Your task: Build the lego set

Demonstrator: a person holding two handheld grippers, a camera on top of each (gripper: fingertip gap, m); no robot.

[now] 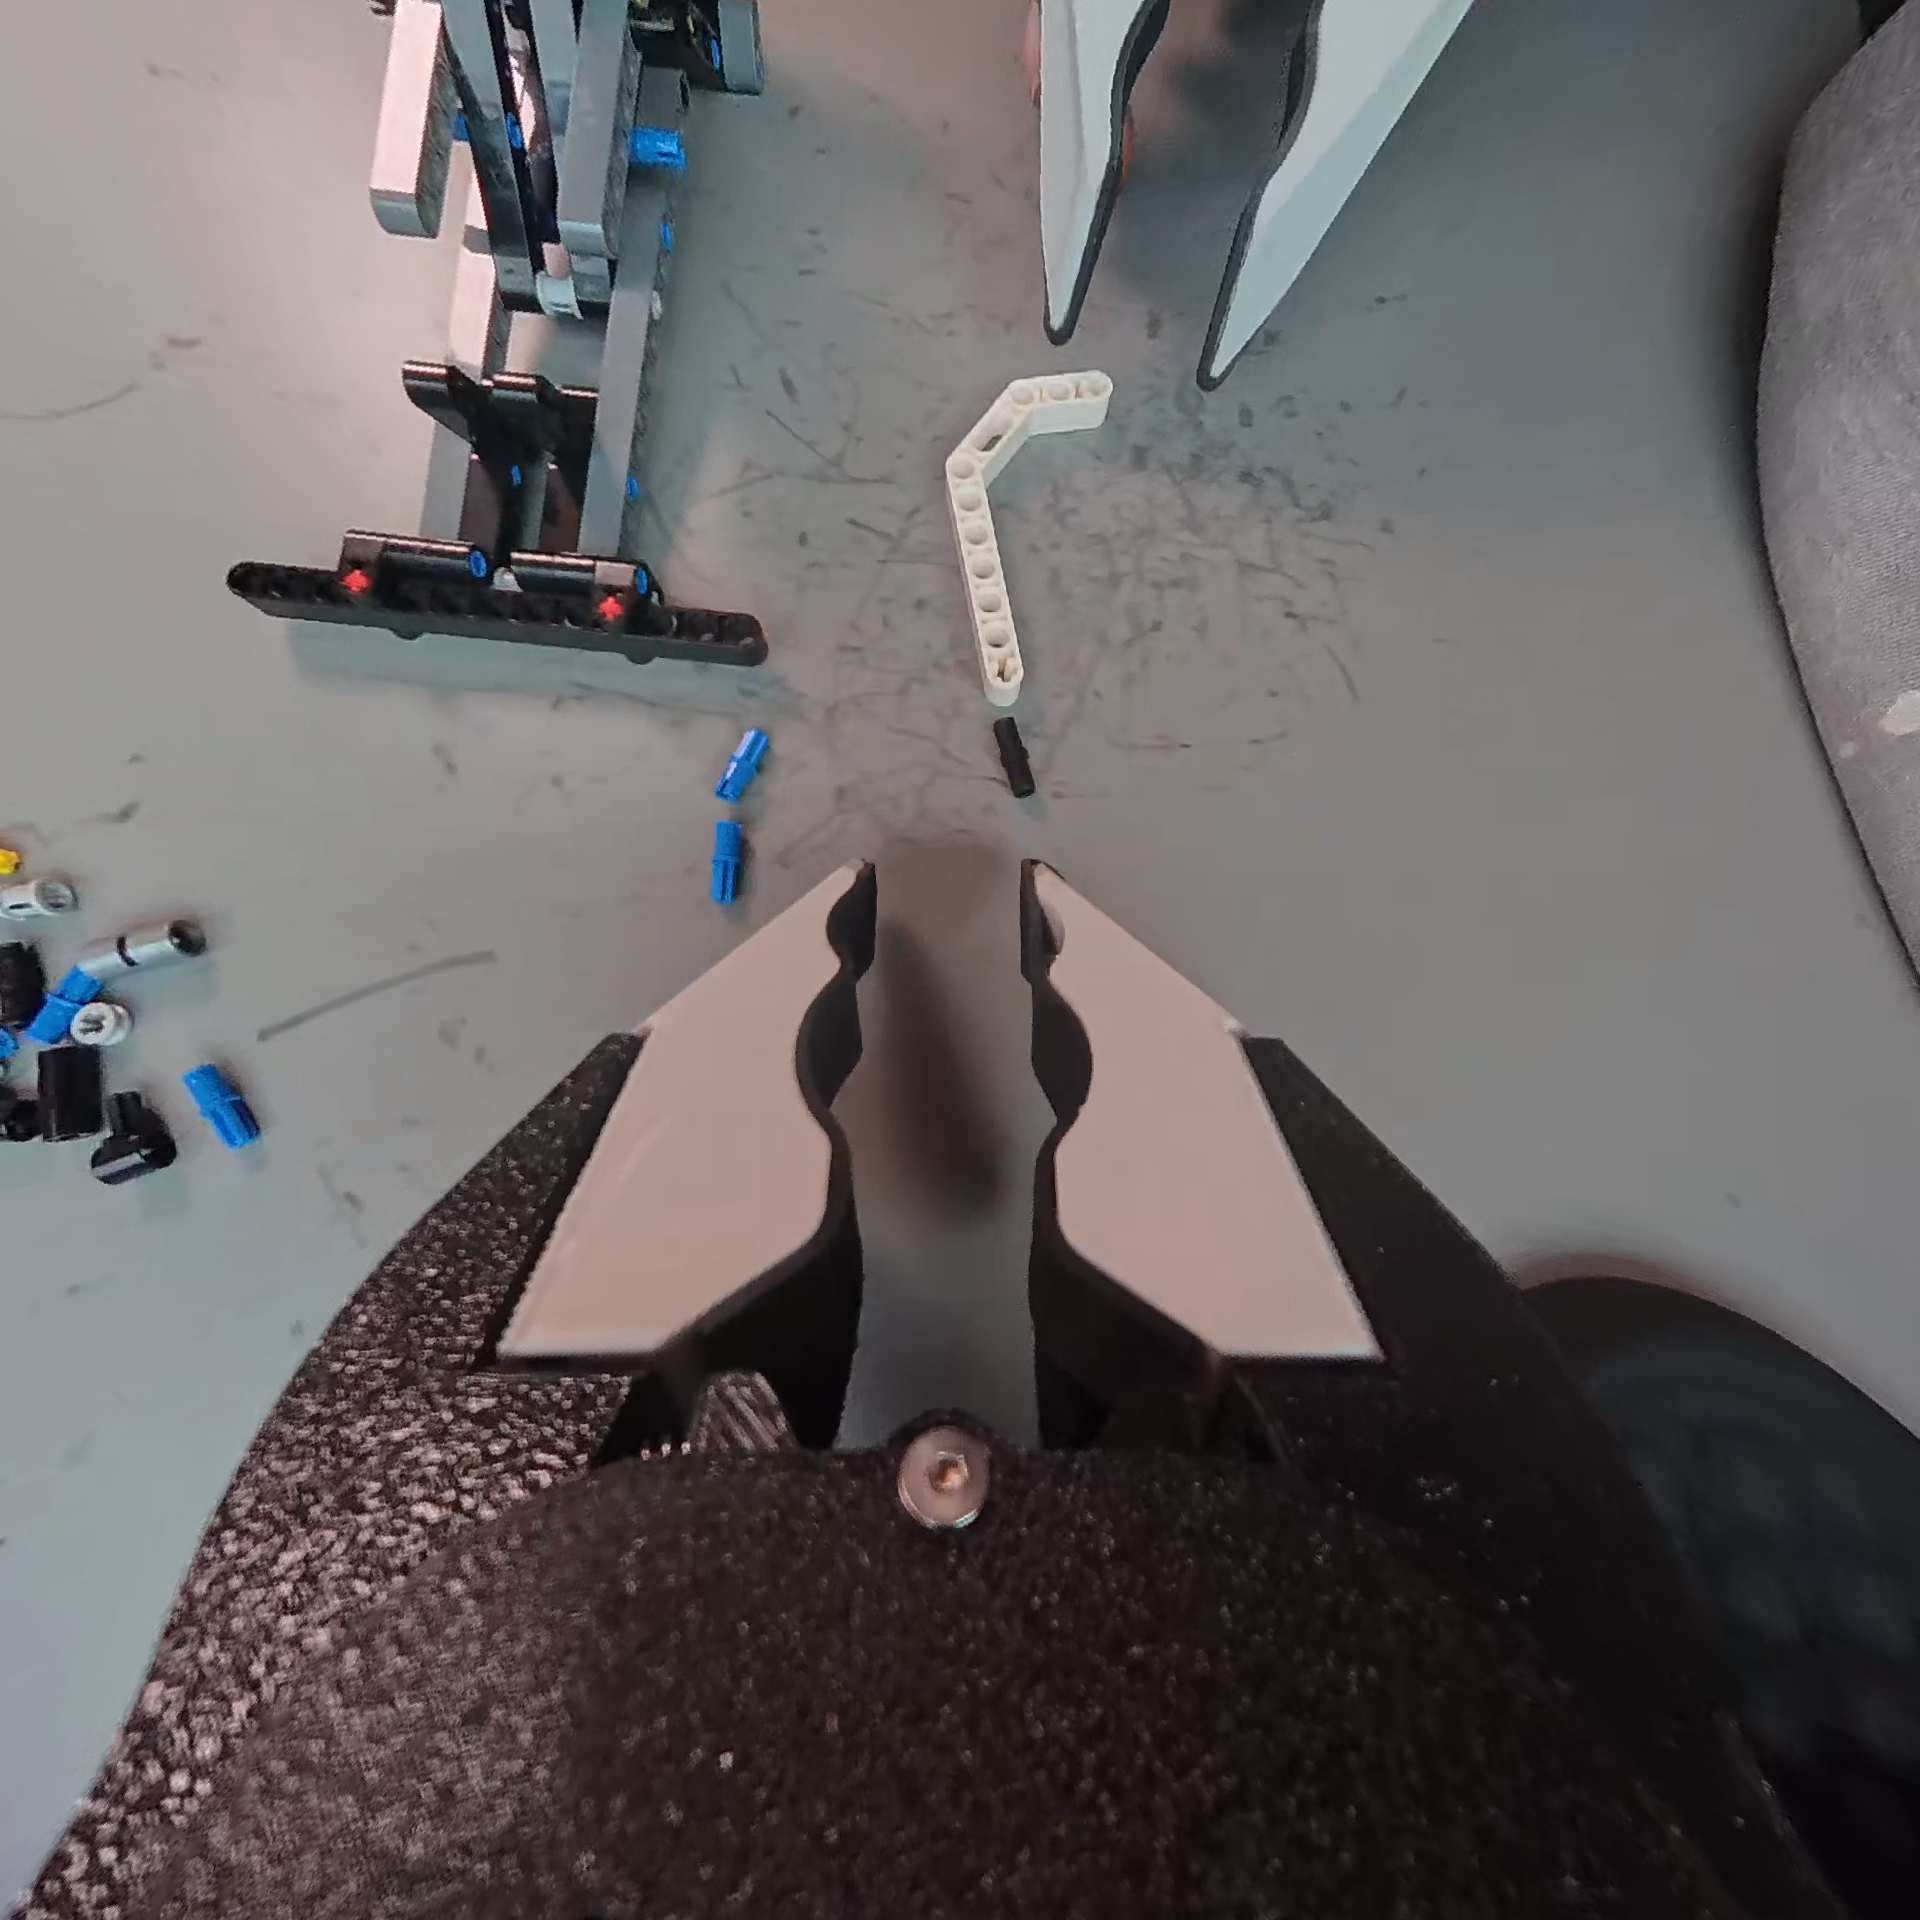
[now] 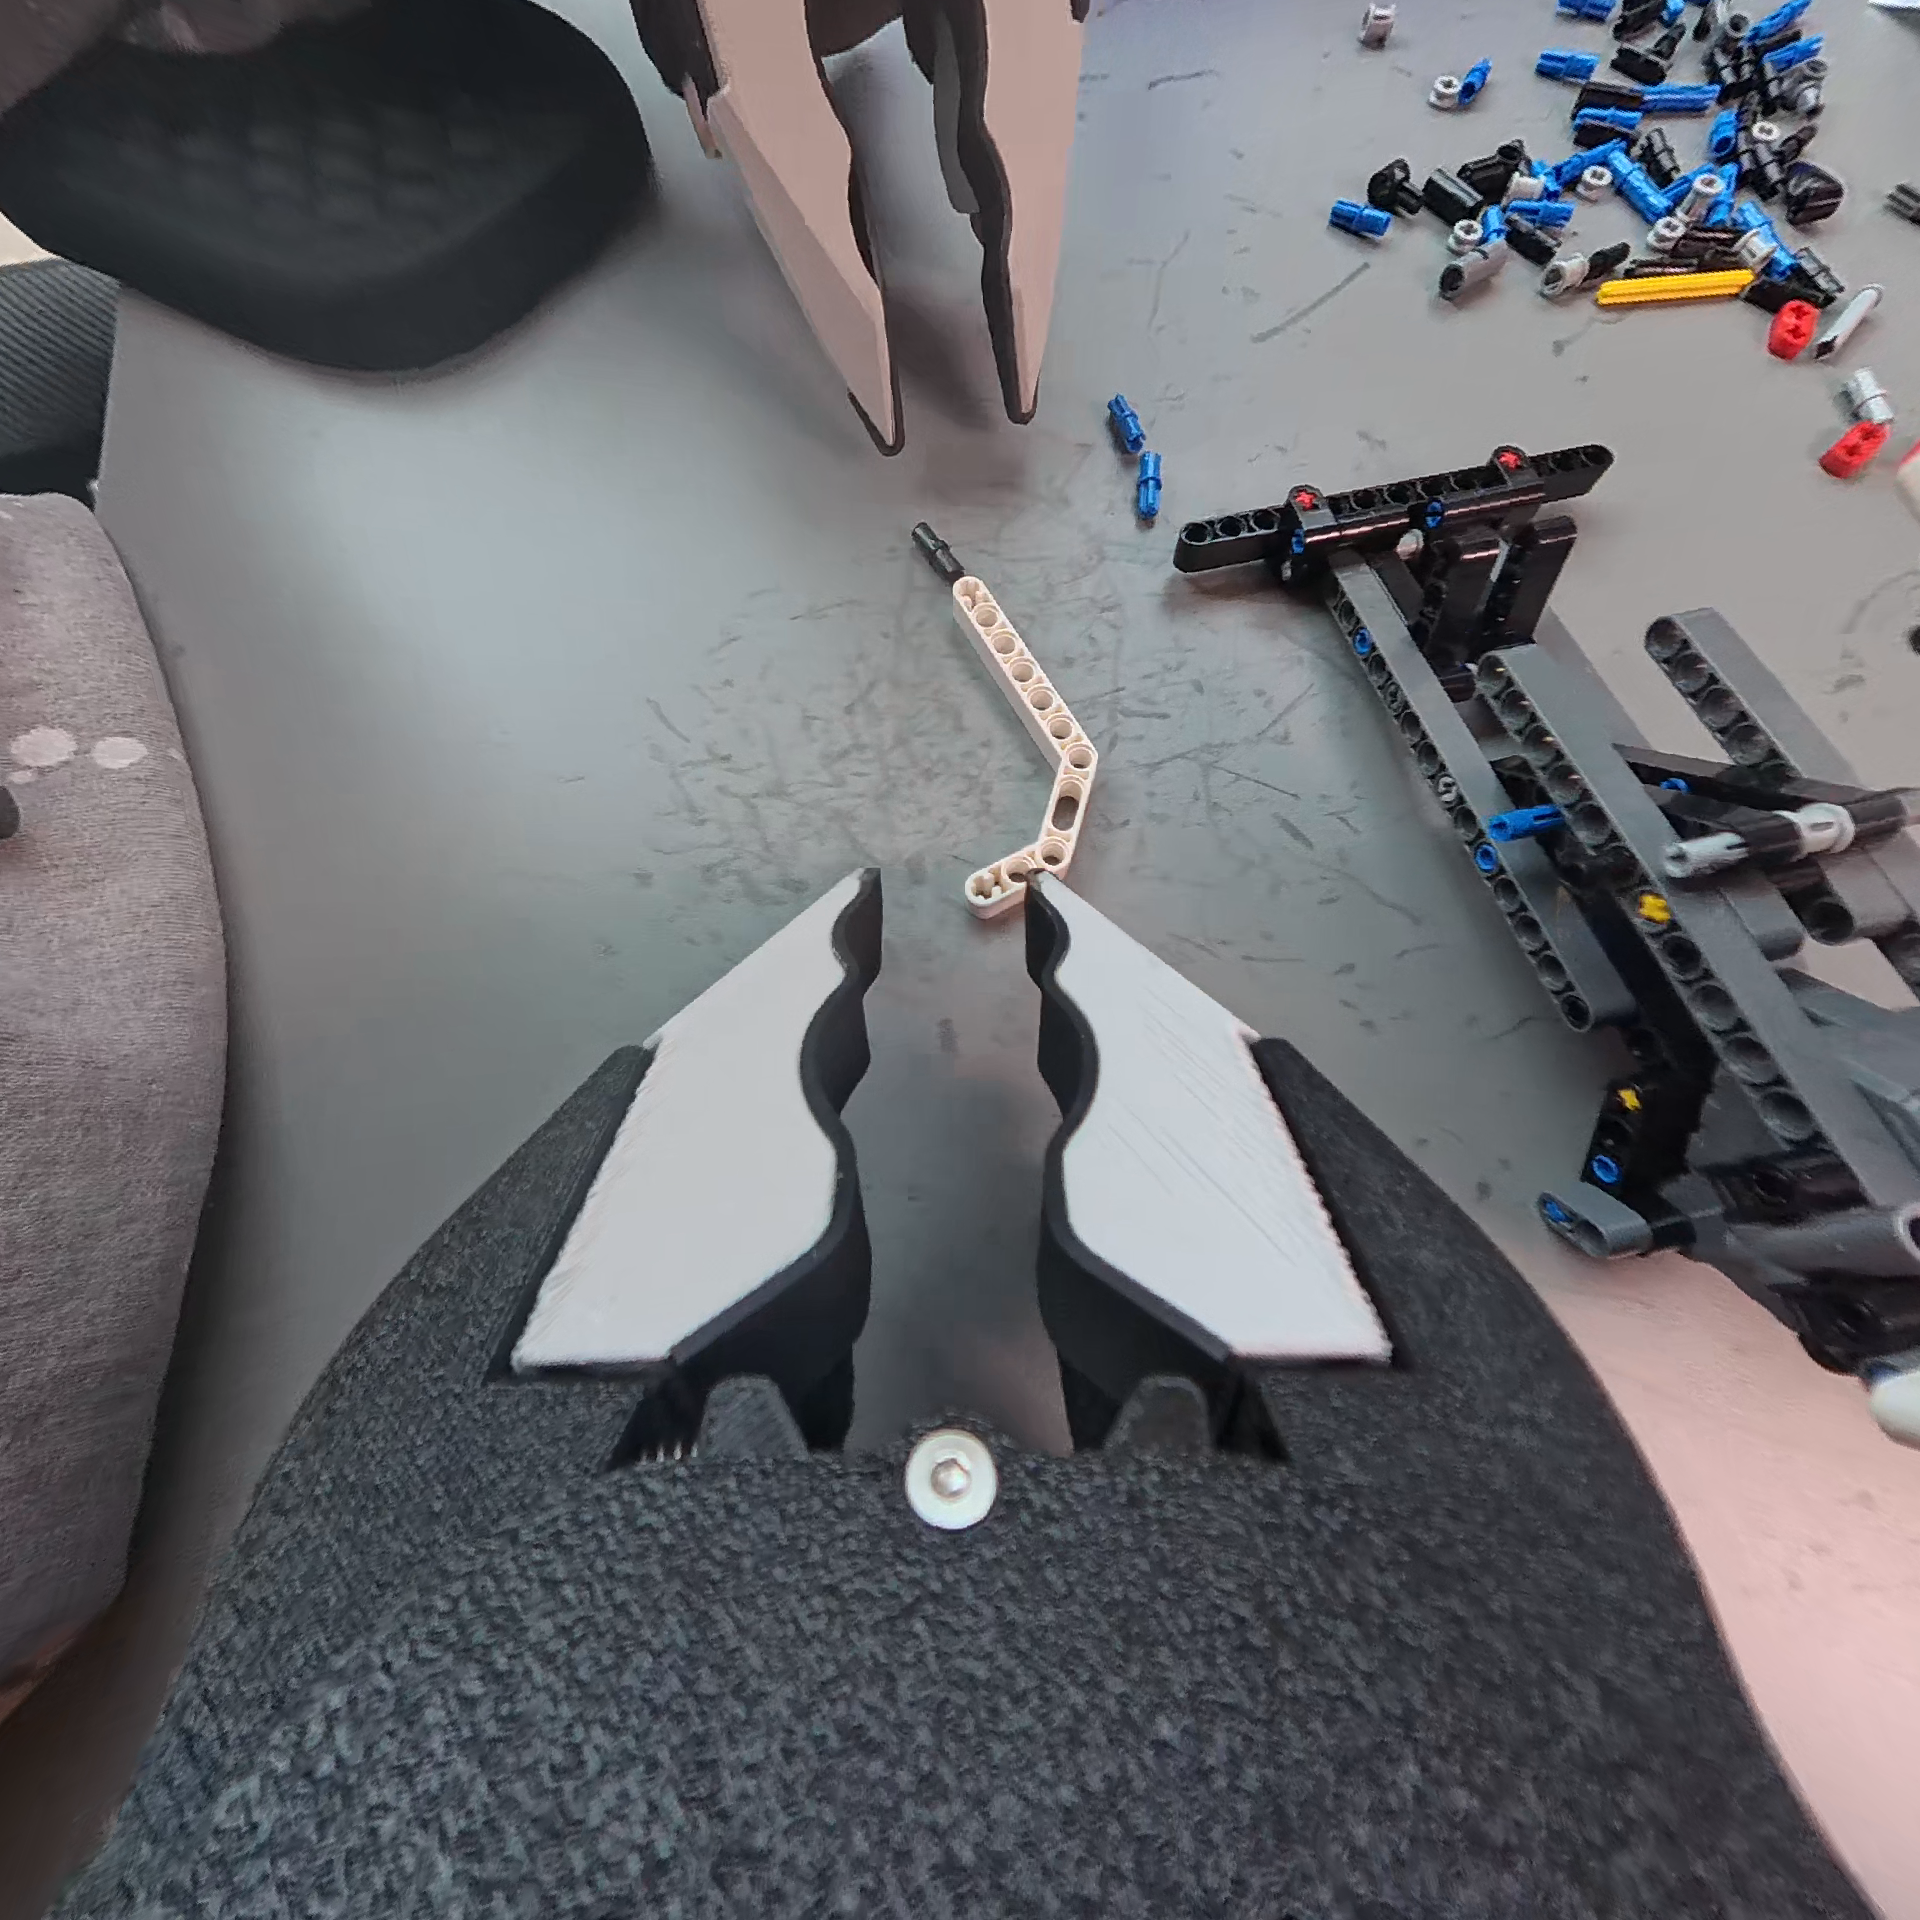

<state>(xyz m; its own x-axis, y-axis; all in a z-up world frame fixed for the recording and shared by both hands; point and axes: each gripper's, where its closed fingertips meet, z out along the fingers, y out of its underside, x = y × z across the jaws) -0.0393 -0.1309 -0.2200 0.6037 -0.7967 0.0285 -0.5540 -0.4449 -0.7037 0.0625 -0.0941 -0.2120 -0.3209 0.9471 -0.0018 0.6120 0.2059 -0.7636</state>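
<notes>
A white bent liftarm (image 1: pixel 989 540) (image 2: pixel 1029 732) lies flat on the grey table between the two grippers. A short black pin (image 1: pixel 1014 756) (image 2: pixel 938 548) lies just off its long end. My left gripper (image 1: pixel 948 868) is open and empty, hovering just short of the black pin. My right gripper (image 2: pixel 954 878) is open and empty, its tips at the liftarm's short end; it also shows at the top of the left wrist view (image 1: pixel 1138 358). The left gripper shows in the right wrist view (image 2: pixel 956 426). The part-built grey and black frame (image 1: pixel 540 343) (image 2: pixel 1621 790) lies beside them.
Two blue pins (image 1: pixel 736 816) (image 2: pixel 1135 455) lie near the frame's black crossbeam (image 1: pixel 499 608). A heap of loose small parts (image 2: pixel 1662 177) (image 1: pixel 83 1029) lies beyond. A grey cushioned seat edge (image 1: pixel 1839 499) (image 2: pixel 94 1039) borders the table. The grippers' ends are close to 12 centimetres from one another.
</notes>
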